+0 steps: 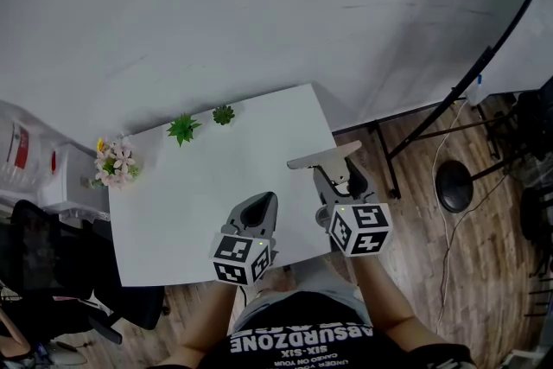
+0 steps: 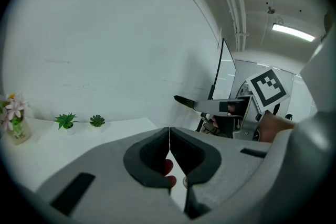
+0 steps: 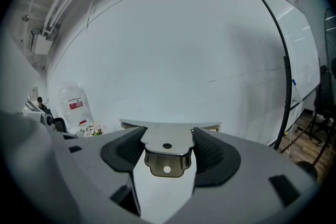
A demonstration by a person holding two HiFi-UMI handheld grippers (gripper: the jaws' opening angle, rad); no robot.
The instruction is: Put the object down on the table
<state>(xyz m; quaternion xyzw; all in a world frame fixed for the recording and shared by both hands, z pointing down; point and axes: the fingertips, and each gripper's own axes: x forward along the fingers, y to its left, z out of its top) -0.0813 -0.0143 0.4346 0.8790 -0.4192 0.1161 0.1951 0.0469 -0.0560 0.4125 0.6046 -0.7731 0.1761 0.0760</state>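
Our right tool (image 3: 167, 152) clamps the handle of the metal utensil (image 1: 324, 155), likely stiff, light and slippery; our left tool (image 2: 169, 149) sits closed, empty.

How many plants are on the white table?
3: a spiky green plant and a smaller green plant side by side along the table's far edge, and a pink flower bunch at its far left corner.

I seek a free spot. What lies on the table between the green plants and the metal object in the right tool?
Nothing: in the head view the table is bare between the plants and the metal object that the right tool holds.
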